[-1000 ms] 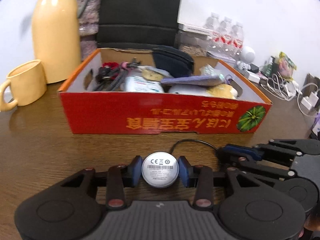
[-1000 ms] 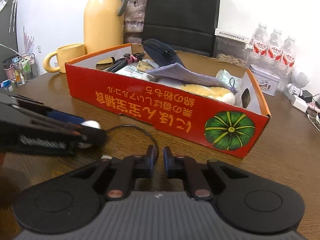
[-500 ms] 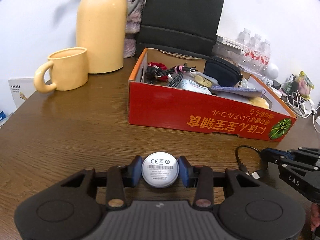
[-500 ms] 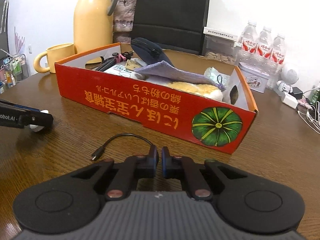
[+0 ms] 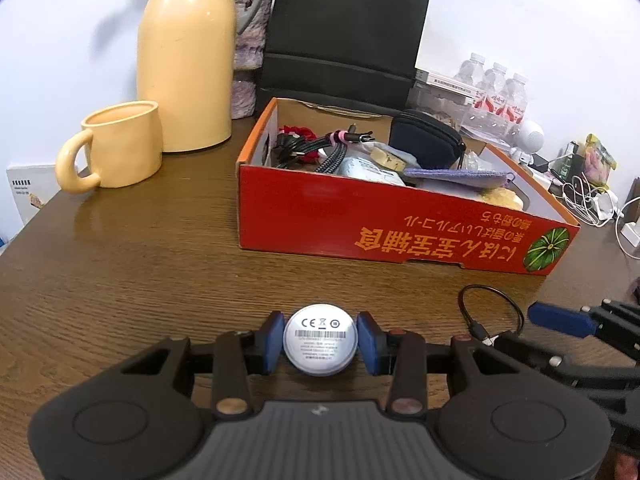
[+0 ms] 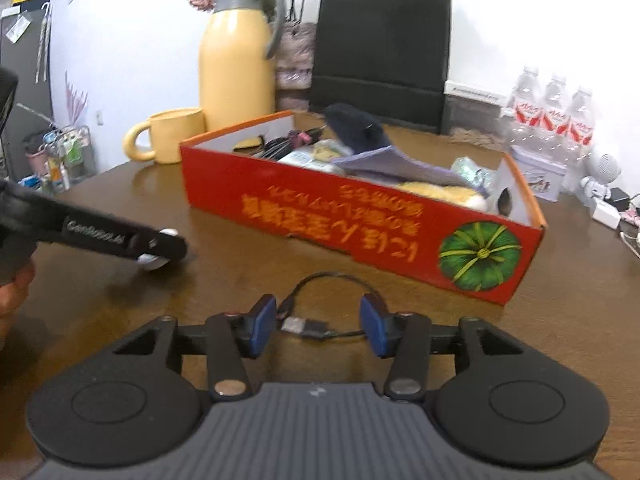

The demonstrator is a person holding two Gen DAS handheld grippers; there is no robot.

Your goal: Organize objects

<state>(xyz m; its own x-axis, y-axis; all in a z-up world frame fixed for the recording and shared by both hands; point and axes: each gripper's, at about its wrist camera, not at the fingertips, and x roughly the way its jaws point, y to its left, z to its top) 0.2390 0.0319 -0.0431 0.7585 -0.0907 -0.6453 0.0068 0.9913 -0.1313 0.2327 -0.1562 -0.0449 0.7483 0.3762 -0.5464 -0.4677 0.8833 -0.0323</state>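
My left gripper (image 5: 320, 343) clamped the round white disc (image 5: 320, 343) between its 2 blue pads, just above the wooden table (image 5: 140, 280). My right gripper (image 6: 318, 324) had just been opening; its jaws stood apart with the short black cable (image 6: 308, 326) lying loose on the table between them, pads clear of it. The red cardboard box (image 5: 400, 228) sat beyond, holding cables and pouches

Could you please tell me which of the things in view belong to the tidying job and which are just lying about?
Part of the job:
- white round device, clamped in the left gripper
- short black cable, lying between the open right gripper's fingers
- red box

Lying about:
- yellow mug
- yellow thermos
- water bottles
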